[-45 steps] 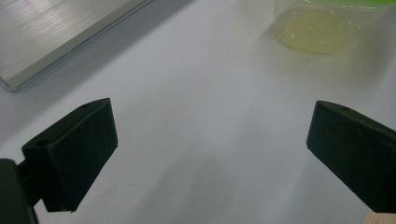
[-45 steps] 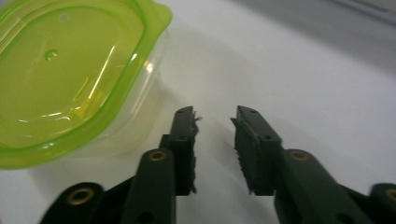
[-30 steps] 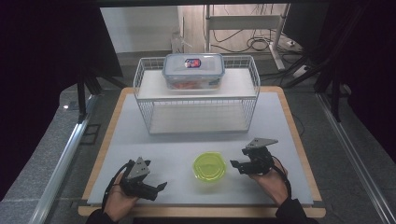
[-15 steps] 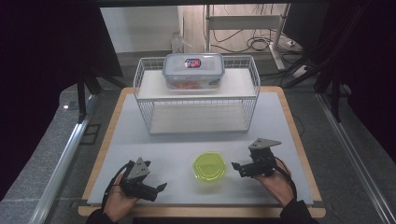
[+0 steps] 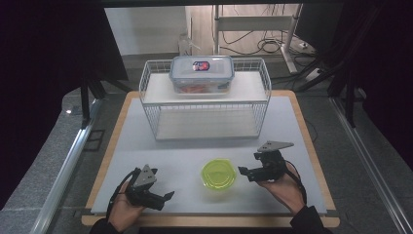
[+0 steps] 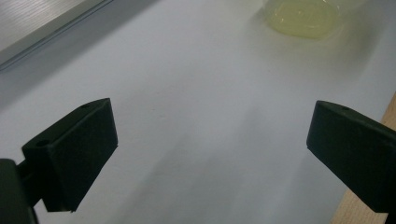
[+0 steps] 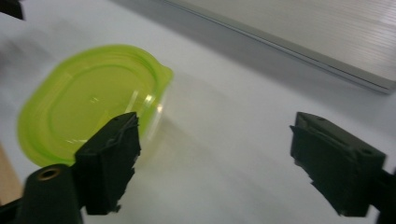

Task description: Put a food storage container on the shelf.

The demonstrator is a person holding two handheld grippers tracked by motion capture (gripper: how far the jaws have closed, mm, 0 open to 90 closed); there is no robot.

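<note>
Movement over the last second is all on your right side: your right gripper (image 5: 248, 171) has drifted slightly down and right in the high view, with its jaws spread wide and holding nothing. It sits just beside the green lidded container (image 5: 219, 174), low centre of the frame, not touching. Your left gripper (image 5: 164, 197) has stayed at lower left, jaws also released. The clear lidded box (image 5: 201, 73) rests on top of the wire rack (image 5: 262, 97), upper centre. You look lined up for a reach, not yet grasping.
</note>
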